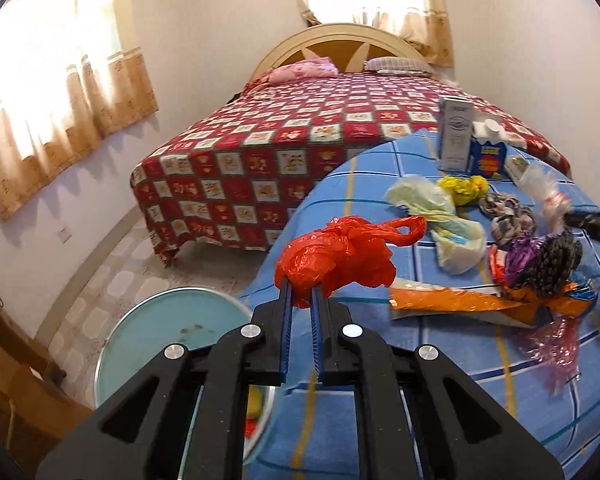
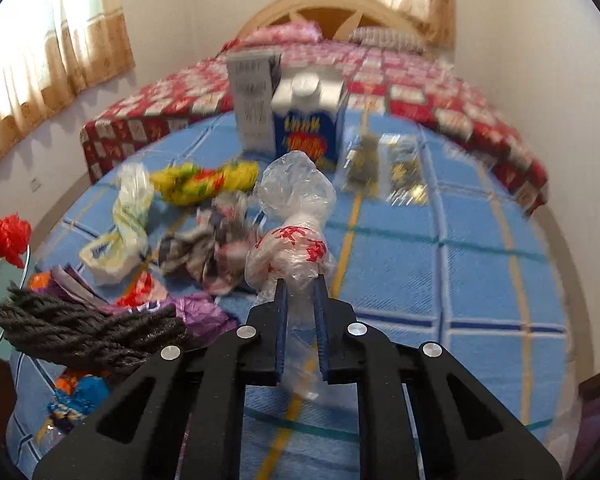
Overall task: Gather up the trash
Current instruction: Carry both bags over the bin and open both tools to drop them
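Note:
My left gripper (image 1: 302, 294) is shut on a crumpled red plastic bag (image 1: 340, 260), held up over the edge of the blue checked blanket (image 1: 380, 360). In the right wrist view my right gripper (image 2: 300, 286) is shut on a clear plastic bag with red print (image 2: 292, 236), lifted above the blanket (image 2: 440, 272). The red bag (image 2: 4, 238) shows at the far left of that view. Loose trash lies on the blanket: a pale bag (image 2: 116, 236), a yellow wrapper (image 2: 204, 182), crumpled paper (image 2: 208, 248), purple and orange wrappers (image 1: 540, 280).
A grey carton (image 2: 254, 100) and a blue carton (image 2: 306, 124) stand at the blanket's far side, with small clear packets (image 2: 384, 164) beside them. A dark knitted sleeve (image 2: 88, 332) reaches in from the left. A round glass table (image 1: 168, 332) sits below left. A red quilted bed (image 1: 280, 140) lies behind.

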A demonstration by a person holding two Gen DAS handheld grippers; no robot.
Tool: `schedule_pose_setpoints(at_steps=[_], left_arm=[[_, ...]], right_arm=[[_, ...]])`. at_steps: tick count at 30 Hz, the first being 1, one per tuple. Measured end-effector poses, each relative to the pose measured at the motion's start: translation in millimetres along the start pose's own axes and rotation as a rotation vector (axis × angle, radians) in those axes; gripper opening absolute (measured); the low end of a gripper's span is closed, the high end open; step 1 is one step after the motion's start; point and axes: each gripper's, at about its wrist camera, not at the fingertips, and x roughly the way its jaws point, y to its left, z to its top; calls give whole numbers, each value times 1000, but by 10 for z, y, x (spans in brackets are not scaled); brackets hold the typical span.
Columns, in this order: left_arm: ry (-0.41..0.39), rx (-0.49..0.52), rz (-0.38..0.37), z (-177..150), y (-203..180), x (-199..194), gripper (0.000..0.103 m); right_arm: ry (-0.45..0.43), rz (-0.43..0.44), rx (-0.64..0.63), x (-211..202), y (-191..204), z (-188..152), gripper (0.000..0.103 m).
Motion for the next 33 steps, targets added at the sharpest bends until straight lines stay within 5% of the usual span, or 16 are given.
schedule_pose_setpoints(at_steps=[6, 15, 33], left_arm=[[-4, -35, 53, -58, 288, -105, 9], [33, -83, 158, -205, 762, -160, 9], [106, -139, 305, -521, 1434, -216, 9]], right_arm=[[-102, -21, -42, -350, 167, 244, 13], [-175, 85, -178, -592, 950, 537, 14], [-149, 284, -416, -304, 2534, 465, 14]])
